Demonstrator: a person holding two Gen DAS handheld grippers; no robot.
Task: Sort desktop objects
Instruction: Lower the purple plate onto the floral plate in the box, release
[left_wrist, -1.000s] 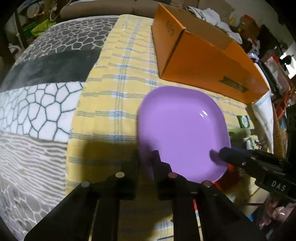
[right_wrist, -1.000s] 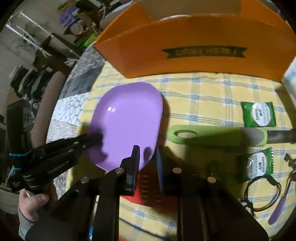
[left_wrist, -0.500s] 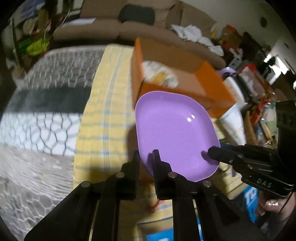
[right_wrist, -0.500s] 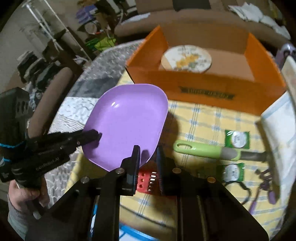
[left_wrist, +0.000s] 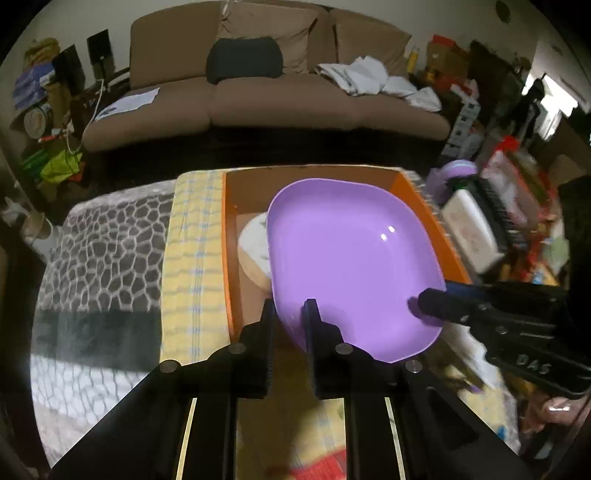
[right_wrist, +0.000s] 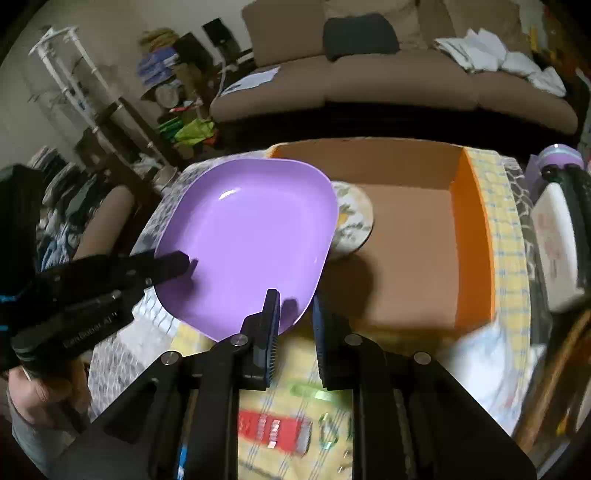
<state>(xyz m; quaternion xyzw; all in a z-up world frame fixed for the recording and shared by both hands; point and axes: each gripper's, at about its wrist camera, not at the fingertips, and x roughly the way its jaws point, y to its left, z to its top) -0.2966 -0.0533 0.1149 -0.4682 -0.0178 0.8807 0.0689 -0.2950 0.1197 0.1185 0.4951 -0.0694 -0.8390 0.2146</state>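
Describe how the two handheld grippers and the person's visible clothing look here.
Both are matte black. The left gripper has black fingers and blue bands on its body; the right gripper has blue ribbed pads and white "DAS" lettering. A grey sleeve covers the left wrist.

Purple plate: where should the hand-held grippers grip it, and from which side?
Grip the thin near rim of the purple plate, coming in edge-on from the operator's side. It is shallow, wide and smooth, so only the lip fits between jaws. The left hand-held gripper and right hand-held gripper already pinch it there at separate points.
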